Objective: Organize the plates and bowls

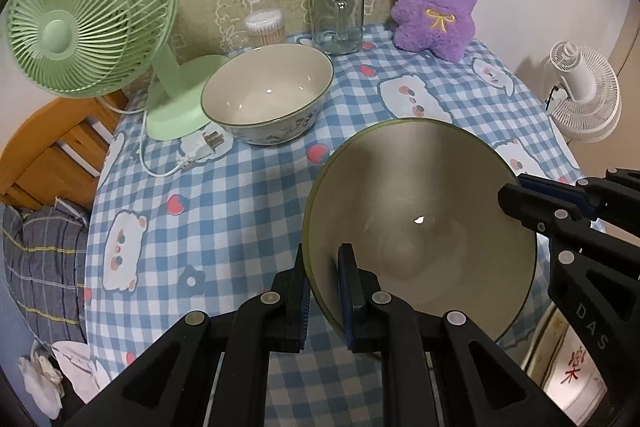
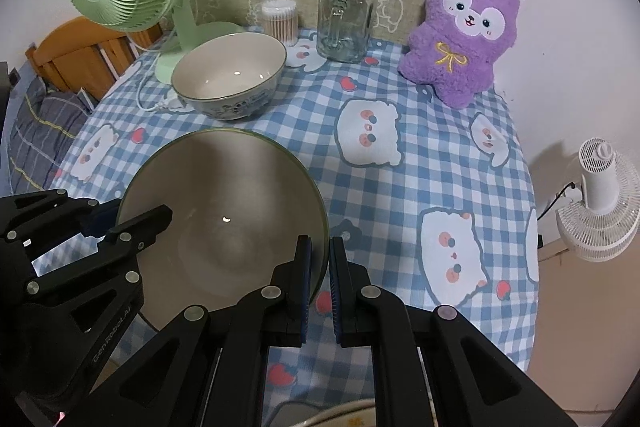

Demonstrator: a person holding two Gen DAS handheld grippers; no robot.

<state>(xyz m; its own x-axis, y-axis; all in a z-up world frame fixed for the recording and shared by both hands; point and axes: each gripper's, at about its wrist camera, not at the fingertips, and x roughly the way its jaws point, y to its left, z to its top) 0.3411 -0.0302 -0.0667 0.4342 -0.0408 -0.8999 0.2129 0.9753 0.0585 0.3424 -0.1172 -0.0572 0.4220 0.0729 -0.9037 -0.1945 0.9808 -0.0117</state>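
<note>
Left wrist view: my checked-cloth table (image 1: pixel 240 195) fills the frame, green fan (image 1: pixel 88 7) upper left. Lower right, I hold the green-rimmed bowl (image 1: pixel 420 227) by both grippers: left gripper (image 1: pixel 325 279) jaws clamped on its near rim, right gripper (image 2: pixel 320 259) jaws clamped opposite. Patterned bowl (image 1: pixel 268 95) sits centre-left, glass jar (image 1: pixel 336 11) behind.

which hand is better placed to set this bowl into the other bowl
Left, probably: the left gripper clamps the held bowl on the rim side nearer the patterned bowl; the right gripper clamps the opposite rim.
</note>
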